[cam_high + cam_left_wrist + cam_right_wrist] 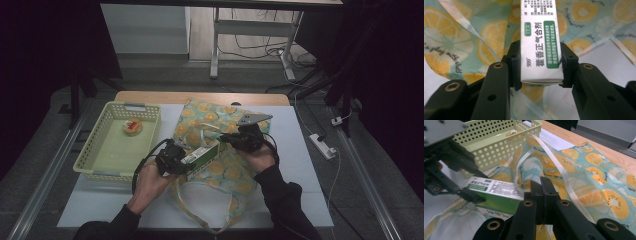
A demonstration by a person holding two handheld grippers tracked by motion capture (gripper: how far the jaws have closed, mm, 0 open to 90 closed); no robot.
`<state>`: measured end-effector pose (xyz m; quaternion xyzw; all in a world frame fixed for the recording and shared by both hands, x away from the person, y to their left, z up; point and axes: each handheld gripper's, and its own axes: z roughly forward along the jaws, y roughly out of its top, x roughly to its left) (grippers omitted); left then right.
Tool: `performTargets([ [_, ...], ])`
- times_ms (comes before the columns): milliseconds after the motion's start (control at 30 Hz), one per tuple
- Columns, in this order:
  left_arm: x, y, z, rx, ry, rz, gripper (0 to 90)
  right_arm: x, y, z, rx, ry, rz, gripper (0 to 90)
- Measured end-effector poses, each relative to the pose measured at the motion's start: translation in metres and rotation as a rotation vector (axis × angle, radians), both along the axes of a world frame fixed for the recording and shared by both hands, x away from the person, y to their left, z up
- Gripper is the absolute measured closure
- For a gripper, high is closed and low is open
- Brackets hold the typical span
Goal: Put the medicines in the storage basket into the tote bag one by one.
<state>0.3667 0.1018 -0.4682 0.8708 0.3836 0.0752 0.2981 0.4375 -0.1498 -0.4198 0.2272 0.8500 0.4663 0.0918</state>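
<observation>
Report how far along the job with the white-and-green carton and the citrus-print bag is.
Done: the left gripper has the white-and-green cardboard carton clamped. In hand: the right gripper, jaws shut, pinches the citrus-print fabric bag near its edge, carton hovering over it. Left: the carton isn't inside yet; a small round item remains in the pale-green perforated basket.

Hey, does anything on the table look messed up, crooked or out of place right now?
Nothing looks spilled or damaged. The lemon-print bag lies rumpled on the table, its handles sprawled loose. The left gripper clamps one end of the medicine box above it, and the right gripper is shut on the bag's edge. A small round item sits alone in the basket.
</observation>
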Motion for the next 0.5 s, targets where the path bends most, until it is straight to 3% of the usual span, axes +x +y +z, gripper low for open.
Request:
performTargets([
  [500, 0.029, -0.018, -0.004, -0.017, -0.021, 0.021, 61.7, 0.000, 0.000, -0.001, 0.005, 0.007, 0.005, 89.5],
])
